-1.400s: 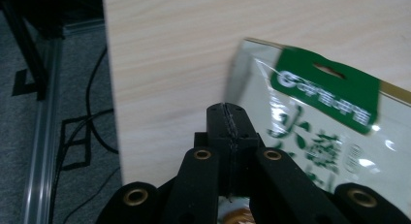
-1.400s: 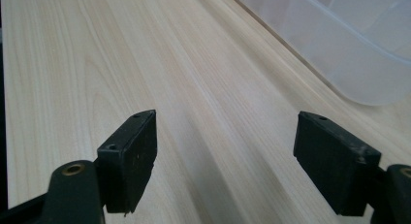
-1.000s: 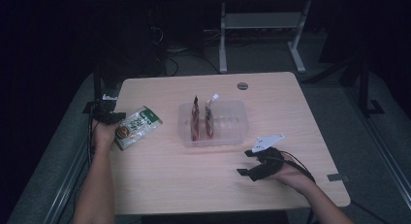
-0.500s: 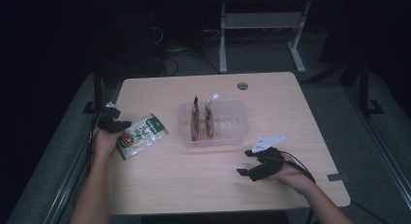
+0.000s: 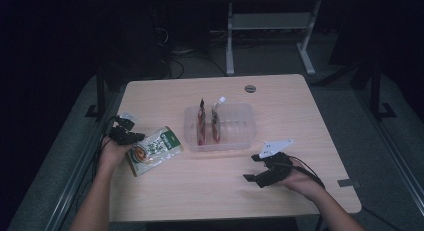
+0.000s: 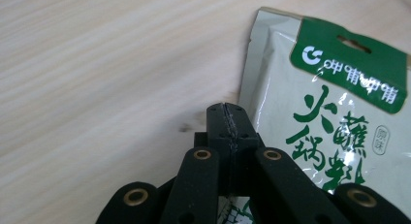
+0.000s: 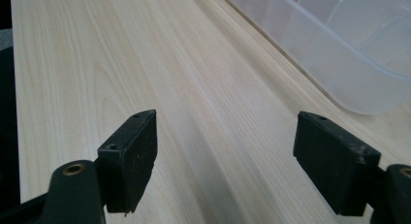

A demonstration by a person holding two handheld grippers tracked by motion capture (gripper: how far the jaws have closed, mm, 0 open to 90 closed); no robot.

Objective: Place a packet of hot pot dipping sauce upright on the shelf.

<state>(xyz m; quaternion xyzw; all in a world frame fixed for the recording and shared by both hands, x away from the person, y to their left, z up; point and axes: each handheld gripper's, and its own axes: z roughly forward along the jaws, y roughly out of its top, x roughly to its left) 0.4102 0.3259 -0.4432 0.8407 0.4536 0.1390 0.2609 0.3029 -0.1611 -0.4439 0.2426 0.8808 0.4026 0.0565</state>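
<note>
Item 1, left gripper: my jaws are pressed together at the tips. In the left gripper view the pouch lies to their right, with a corner of it showing under the linkage at the bottom. From that I read the jaws as clamped on its edge, though the exact contact is hidden. In the high view the gripper sits at the table's left side, with the pouch reaching out from its tips toward the bin.

Item 2, pouch: pale foil pack with a green header, a hang slot and green printed characters. In the high view there is a round orange picture on its near end. It lies flat or close to flat over the table; I cannot tell whether it rests on the wood.

Item 3, right gripper: jaws wide apart, bare wood between them, nothing held. In the high view it rests low at the right, its grey plate on top.

Item 4, bin: clear plastic, ahead and to the right of my right jaws, apart from them. In the high view the bin lies between the two grippers, nearer the right one.

Item 5, packets: two slim dark-red ones stand upright in the bin's left half, side by side.
</note>
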